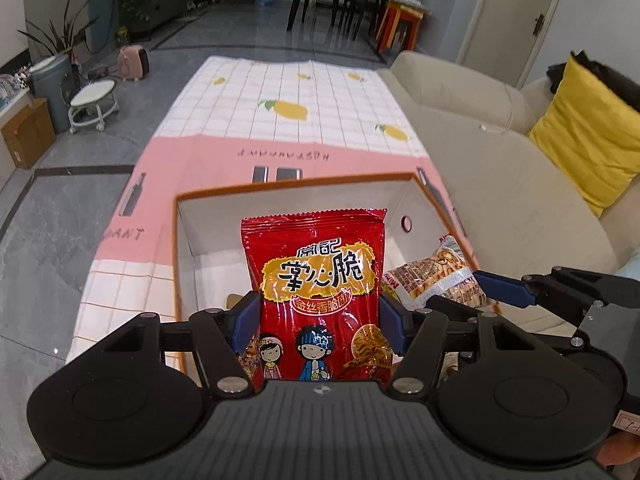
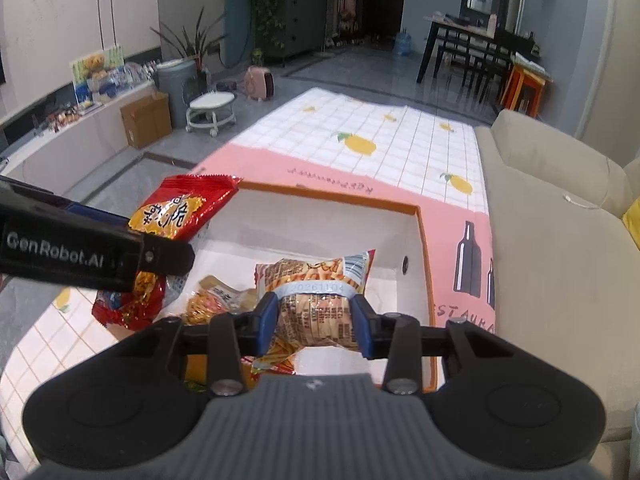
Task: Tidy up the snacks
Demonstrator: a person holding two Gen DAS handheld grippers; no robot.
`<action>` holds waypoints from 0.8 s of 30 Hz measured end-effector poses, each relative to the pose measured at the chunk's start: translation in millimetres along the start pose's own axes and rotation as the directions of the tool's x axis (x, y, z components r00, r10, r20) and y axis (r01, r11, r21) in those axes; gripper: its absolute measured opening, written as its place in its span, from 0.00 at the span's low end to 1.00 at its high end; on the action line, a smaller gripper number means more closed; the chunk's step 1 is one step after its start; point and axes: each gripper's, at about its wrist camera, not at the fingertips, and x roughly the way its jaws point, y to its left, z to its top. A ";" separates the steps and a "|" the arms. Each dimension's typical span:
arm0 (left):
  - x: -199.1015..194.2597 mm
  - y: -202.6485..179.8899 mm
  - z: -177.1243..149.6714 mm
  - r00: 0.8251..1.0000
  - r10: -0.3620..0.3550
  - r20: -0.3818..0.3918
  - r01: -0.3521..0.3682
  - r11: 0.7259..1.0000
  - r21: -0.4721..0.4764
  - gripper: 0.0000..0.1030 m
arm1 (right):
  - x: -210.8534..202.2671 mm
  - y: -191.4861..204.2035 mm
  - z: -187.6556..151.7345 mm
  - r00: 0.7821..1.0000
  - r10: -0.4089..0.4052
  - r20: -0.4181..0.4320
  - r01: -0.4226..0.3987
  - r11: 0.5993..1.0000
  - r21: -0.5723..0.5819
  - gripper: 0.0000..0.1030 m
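Observation:
My left gripper (image 1: 319, 322) is shut on a red noodle-snack packet (image 1: 318, 276) and holds it upright over the near part of an open white box with an orange rim (image 1: 175, 240). In the right wrist view the red packet (image 2: 176, 216) hangs at the box's left wall (image 2: 320, 220). My right gripper (image 2: 315, 322) is shut on an orange-and-tan snack packet (image 2: 316, 300) above the box floor; that packet also shows in the left wrist view (image 1: 436, 280). A small yellow packet (image 2: 214, 300) lies on the box floor.
The box stands on a table with a pink and white lemon-print cloth (image 1: 288, 120). A beige sofa (image 1: 500, 200) with a yellow cushion (image 1: 588, 136) runs along the right. A round white stool (image 2: 210, 110) and a cardboard carton (image 2: 146, 120) stand on the floor at left.

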 end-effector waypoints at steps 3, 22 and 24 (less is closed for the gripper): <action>17.9 1.4 1.3 0.999 0.001 -0.043 -0.001 1.000 -0.006 0.69 | 19.1 -2.4 3.6 0.999 0.000 -0.041 -0.001 1.000 -0.009 0.36; 92.5 19.6 5.0 0.976 -0.003 -0.217 -0.016 0.996 -0.088 0.69 | 102.5 -19.2 6.9 0.955 0.052 -0.291 -0.069 0.996 -0.050 0.31; 98.1 20.0 3.3 0.973 -0.002 -0.229 -0.019 0.996 -0.087 0.69 | 109.5 -21.5 5.0 0.948 0.053 -0.313 -0.071 0.996 -0.046 0.31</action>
